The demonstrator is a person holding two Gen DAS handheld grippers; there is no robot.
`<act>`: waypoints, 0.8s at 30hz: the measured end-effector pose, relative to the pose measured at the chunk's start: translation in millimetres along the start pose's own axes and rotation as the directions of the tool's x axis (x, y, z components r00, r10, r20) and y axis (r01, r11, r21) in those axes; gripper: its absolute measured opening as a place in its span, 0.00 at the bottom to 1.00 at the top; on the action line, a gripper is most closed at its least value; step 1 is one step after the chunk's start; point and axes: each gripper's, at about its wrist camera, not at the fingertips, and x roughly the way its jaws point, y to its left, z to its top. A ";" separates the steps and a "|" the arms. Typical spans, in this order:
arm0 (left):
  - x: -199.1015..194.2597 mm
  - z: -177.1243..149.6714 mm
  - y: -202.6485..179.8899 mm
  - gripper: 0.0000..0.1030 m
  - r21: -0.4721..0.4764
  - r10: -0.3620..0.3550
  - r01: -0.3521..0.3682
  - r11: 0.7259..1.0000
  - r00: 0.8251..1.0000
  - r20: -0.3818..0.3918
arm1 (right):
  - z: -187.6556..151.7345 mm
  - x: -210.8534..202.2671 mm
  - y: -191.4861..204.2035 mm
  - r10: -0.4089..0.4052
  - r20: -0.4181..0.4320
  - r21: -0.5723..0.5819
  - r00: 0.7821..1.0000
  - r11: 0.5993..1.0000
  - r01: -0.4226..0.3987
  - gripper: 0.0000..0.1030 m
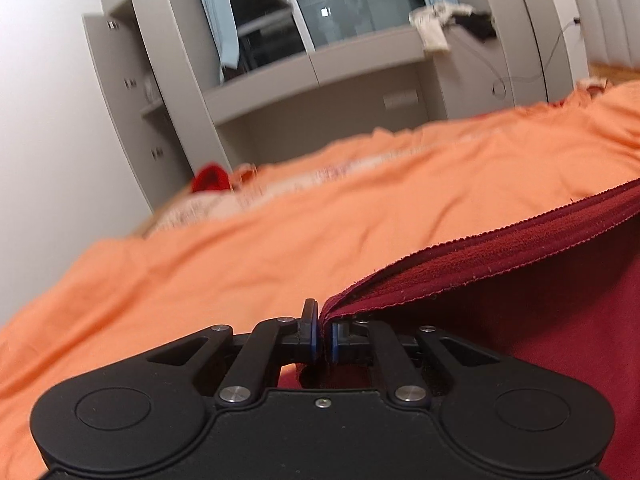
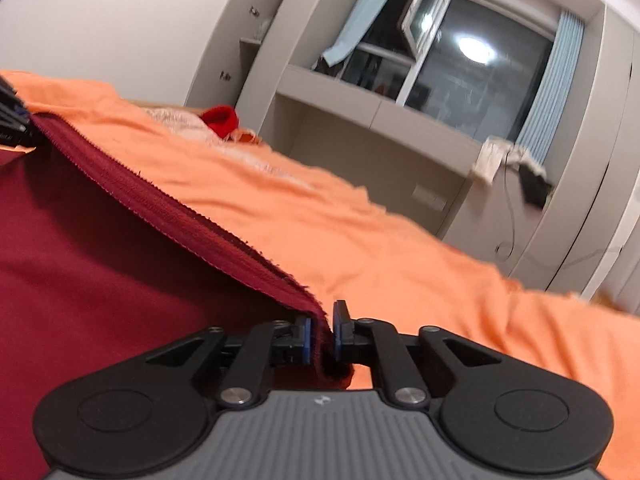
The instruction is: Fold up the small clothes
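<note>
A dark red garment [image 1: 520, 320] lies on the orange sheet [image 1: 240, 260] of a bed, its ribbed hem stretched taut between the two grippers. My left gripper [image 1: 325, 338] is shut on one end of that hem, with the cloth pinched between its blue pads. In the right wrist view the same garment [image 2: 100, 260] fills the lower left. My right gripper [image 2: 321, 338] is shut on the other end of the hem, its jaws slightly apart with the thick cloth filling the gap. The left gripper's fingers [image 2: 14, 120] show at the far left edge.
A small bright red cloth item [image 1: 210, 178] lies at the far end of the bed beside a pale patterned fabric. Beyond the bed stand grey cabinets and a window ledge [image 1: 320, 68] with crumpled clothes [image 1: 432, 24] on it. The orange sheet [image 2: 400, 248] spreads wide to the right.
</note>
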 end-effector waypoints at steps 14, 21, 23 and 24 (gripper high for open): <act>22.2 -27.8 34.1 0.79 -0.200 -0.061 0.039 0.979 0.993 -0.105 | -3.0 3.8 -5.3 -0.042 -0.042 -0.001 0.998 0.999 0.042 0.79; 37.1 -40.2 48.4 0.83 -0.306 -0.072 0.015 0.952 0.981 -0.178 | -15.2 23.0 -20.5 -0.066 -0.147 0.088 0.987 0.993 0.079 0.93; 32.5 -39.9 53.2 0.85 -0.333 -0.065 0.005 0.943 0.984 -0.168 | -16.1 17.3 -29.5 -0.083 -0.144 0.115 0.986 0.988 0.100 0.98; 28.7 -38.9 54.7 0.86 -0.344 -0.058 0.000 0.939 0.986 -0.159 | -16.7 12.5 -34.5 -0.090 -0.136 0.127 0.987 0.986 0.108 0.98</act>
